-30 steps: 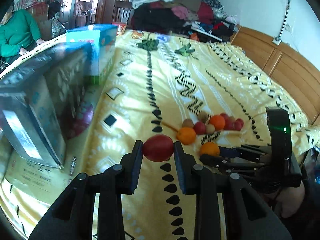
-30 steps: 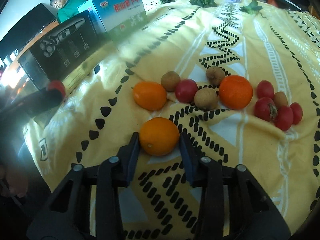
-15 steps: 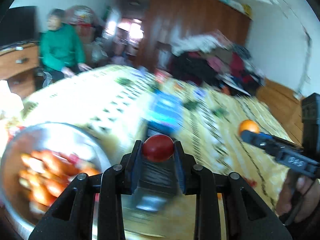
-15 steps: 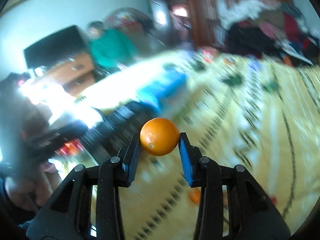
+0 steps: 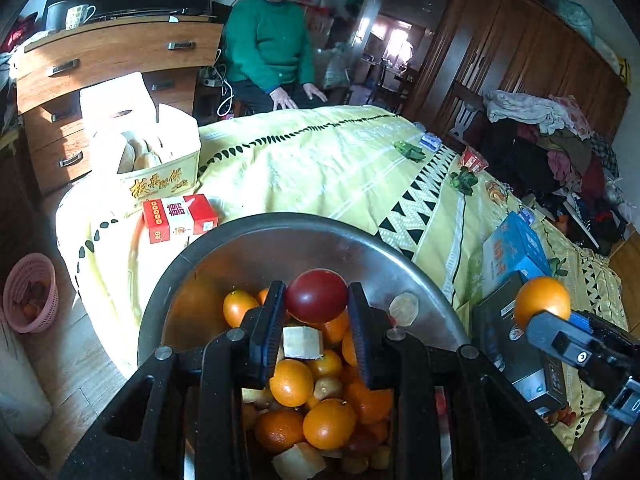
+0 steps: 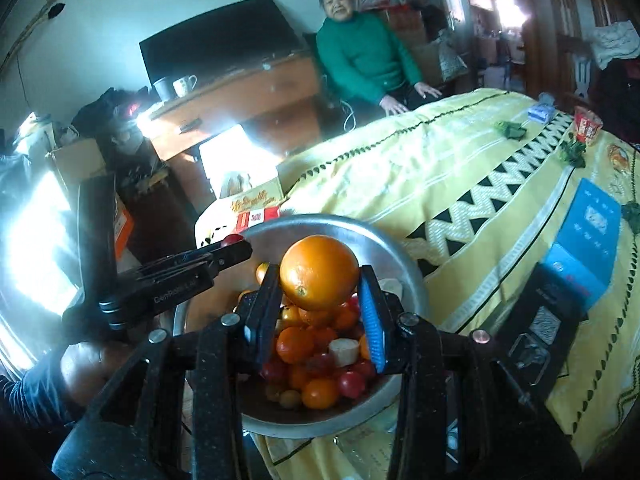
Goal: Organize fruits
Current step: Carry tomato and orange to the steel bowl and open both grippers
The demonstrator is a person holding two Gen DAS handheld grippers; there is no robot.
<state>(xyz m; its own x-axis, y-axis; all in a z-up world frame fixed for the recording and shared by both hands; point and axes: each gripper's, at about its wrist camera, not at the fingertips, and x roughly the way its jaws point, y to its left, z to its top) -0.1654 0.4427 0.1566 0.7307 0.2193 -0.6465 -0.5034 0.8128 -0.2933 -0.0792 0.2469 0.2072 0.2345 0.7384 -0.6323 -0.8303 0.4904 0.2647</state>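
Note:
My left gripper (image 5: 316, 312) is shut on a dark red round fruit (image 5: 316, 295), held just above a large metal bowl (image 5: 280, 240) that sits on the yellow bedspread. The bowl holds several oranges (image 5: 291, 382), small red fruits and pale cut pieces. My right gripper (image 6: 320, 300) is shut on an orange (image 6: 319, 273) and hangs over the same bowl (image 6: 384, 248). In the left wrist view the right gripper (image 5: 538, 320) and its orange (image 5: 542, 300) show at the right. The left gripper (image 6: 236, 246) shows at the left of the right wrist view.
A red carton (image 5: 180, 218) and an open yellow box (image 5: 156, 168) stand behind the bowl. A blue box (image 5: 514, 252) and a black box (image 5: 516, 352) lie to its right. A person in a green sweater (image 5: 268, 44) sits beyond the bed. A pink basket (image 5: 30, 292) is on the floor.
Both grippers swung away from the fruits lying on the bedspread, carrying the red fruit and the orange, and now hang over the metal bowl. Both grips stayed shut.

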